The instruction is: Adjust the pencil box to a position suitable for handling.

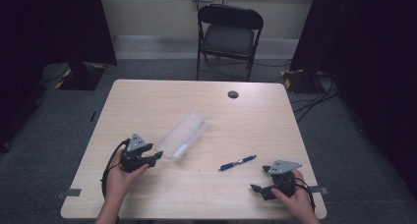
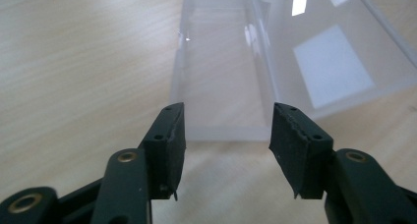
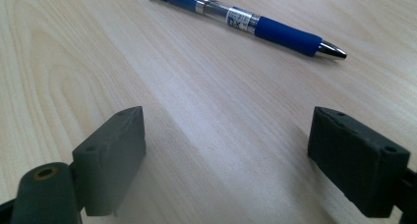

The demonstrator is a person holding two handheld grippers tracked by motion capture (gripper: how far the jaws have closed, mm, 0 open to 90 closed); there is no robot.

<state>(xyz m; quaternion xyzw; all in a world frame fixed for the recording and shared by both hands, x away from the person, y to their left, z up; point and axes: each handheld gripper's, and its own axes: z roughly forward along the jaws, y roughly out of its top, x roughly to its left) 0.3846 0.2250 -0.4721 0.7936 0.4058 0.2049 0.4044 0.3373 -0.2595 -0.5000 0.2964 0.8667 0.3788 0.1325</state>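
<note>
A clear plastic case [image 1: 184, 134] lies slantwise on the wooden table [image 1: 147, 96], left of the middle. In the left gripper view the case [image 2: 275, 62] shows two see-through halves side by side, the right one with a white label. My left gripper [image 1: 158, 155] sits just short of its near end, and the left gripper [image 2: 226, 121] is open with only bare table between the pads. A blue pen [image 1: 237, 163] lies right of the middle. My right gripper [image 1: 259, 179] rests near the front right corner. The right gripper [image 3: 226, 130] stands open, a little short of the pen [image 3: 246, 20].
A round dark grommet [image 1: 233, 94] sits in the tabletop near its far edge. A black folding chair [image 1: 229, 35] stands behind the table. Cables [image 1: 314, 94] trail over the grey floor at the right, and dark curtains hang on both sides.
</note>
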